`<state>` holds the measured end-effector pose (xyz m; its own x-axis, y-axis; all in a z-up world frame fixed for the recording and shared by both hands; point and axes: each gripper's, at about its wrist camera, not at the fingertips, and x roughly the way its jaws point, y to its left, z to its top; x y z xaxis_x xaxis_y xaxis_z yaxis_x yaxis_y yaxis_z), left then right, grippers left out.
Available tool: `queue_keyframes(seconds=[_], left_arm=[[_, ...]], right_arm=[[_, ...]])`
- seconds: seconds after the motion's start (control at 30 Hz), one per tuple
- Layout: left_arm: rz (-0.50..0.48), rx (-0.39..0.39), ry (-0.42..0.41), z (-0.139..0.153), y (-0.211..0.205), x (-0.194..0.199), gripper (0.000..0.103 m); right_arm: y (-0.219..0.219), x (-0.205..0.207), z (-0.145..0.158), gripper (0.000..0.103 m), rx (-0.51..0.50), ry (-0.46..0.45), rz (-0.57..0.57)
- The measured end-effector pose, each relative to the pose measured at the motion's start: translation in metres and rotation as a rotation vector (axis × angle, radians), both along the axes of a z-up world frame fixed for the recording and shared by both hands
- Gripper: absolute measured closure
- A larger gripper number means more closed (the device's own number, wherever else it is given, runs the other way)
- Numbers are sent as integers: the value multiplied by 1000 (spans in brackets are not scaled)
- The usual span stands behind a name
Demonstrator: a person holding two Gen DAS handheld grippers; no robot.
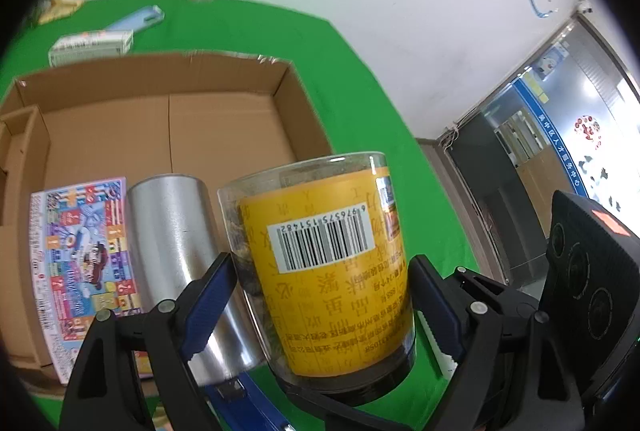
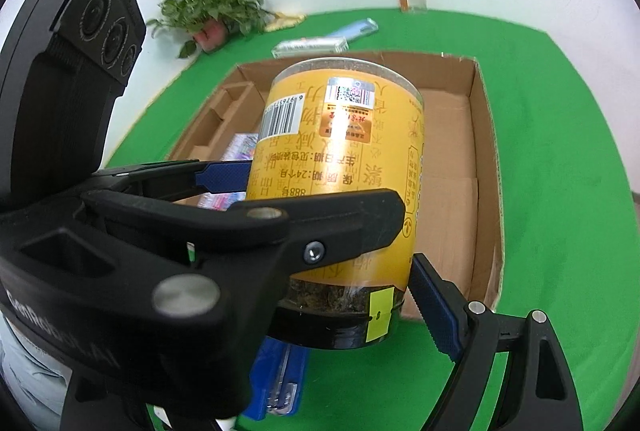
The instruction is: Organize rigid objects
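The left gripper [image 1: 320, 295] has its jaws clenched on a yellow-labelled jar [image 1: 324, 271], held upside down over the near edge of the cardboard box [image 1: 168, 135] on the green worktop [image 1: 360, 103]. In the box, at nine o'clock from the jar, lie a silver can [image 1: 176, 255] and a colourful packet [image 1: 84, 263]. The right gripper [image 2: 400, 291] has one blue finger [image 2: 434, 311] showing beside the jar's lid; whether its jaws grip, I cannot tell. A blue stapler [image 2: 276, 383] lies under the jar.

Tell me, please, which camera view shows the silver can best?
The left wrist view: the silver can lies there along its whole length in the box, between a colourful packet and the held jar. In the right wrist view the jar and the left gripper hide it entirely.
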<state>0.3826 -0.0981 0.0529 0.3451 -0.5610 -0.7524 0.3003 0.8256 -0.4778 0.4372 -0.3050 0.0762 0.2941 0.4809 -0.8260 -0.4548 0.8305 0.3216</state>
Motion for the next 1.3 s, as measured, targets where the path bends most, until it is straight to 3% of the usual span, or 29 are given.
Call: queue_keyframes(seconds=[0.23,0.3,0.43,0.57,0.67,0.73,0.77,0.83,0.9,1.03,1.07,1.17,1.23,1.3], left_arm=[[-5,37,125,-47,-12,19,17],[-29,82,103,-46,-22,14,16],[-26,143,125,-46,-31,16,16],[-23,138,141,-46,-30,17,16],[-28,142,164,-47,-32,18,18],[-39,142,178,-48,-32,18,21],[-40,143,177,-47,-33,17,24],[-10,181,126,-38,-33,9,24],[39,227,40,-23,-25,-3,24],[163,239,-227,21,14,-58,23],[187,242,-271,27,23,-70,23],[287,315,-441,46,61,-121,20],[376,405,-534,53,81,-154,18],[425,436,-558,51,98,-175,18]], right_arm=[[0,31,-54,18,-5,147,6],[-4,34,-65,18,-5,178,-4],[-14,37,-74,18,26,243,-21],[-27,35,-68,18,39,233,-39],[-32,28,-62,40,65,210,-47],[-30,28,-68,54,25,212,-70],[-29,27,-71,54,18,213,-72],[-28,27,-79,65,-9,236,-92],[-26,27,-86,66,9,250,-92],[-19,22,-78,65,-20,202,-104],[-18,19,-73,59,-10,186,-112],[-21,-6,-48,16,10,50,-142],[-24,-25,-27,9,-6,-100,-182],[-24,-29,-15,9,-10,-158,-210]])
